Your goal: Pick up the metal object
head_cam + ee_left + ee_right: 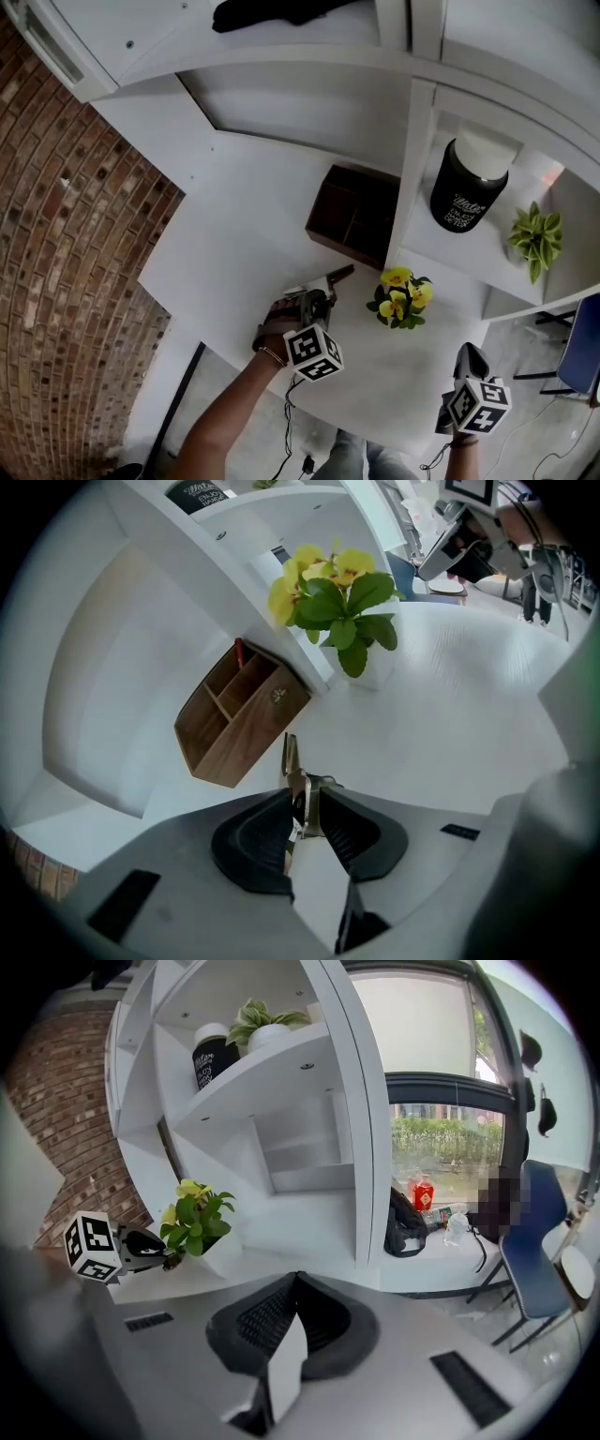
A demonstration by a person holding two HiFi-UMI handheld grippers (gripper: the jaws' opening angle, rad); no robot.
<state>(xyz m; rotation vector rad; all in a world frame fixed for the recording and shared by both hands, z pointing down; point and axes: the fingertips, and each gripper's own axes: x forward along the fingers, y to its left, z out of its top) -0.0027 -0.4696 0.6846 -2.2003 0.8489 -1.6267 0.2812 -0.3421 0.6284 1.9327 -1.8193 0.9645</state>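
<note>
1. Left gripper view: the metal object [290, 757] sat pinched between the jaws of the left gripper [302, 797]. It was a thin strip on edge, with its tip poking past the pads toward the wooden box [240, 720]. It was in front of the box's open side, near it but apart.
2. Step, my read: the grasp was made and the lift was in hand. Couldn't tell whether the strip had cleared the white table [469, 714].
3. Next move called for a straight pull up and away from the box while holding the squeeze. A strip that thin could pivot in the pads.
4. Right gripper [289, 1326]: jaws together on nothing, parked well apart from the box, off to its right.
5. Edges: the yellow flower plant [336, 592] stood right of the box and near the left gripper. The shelf upright [410, 178] ran along the box's right side.
6. Open room: bare table lay left of the box and in front of it. In the head view, the table's front edge sat just behind the left gripper.
</note>
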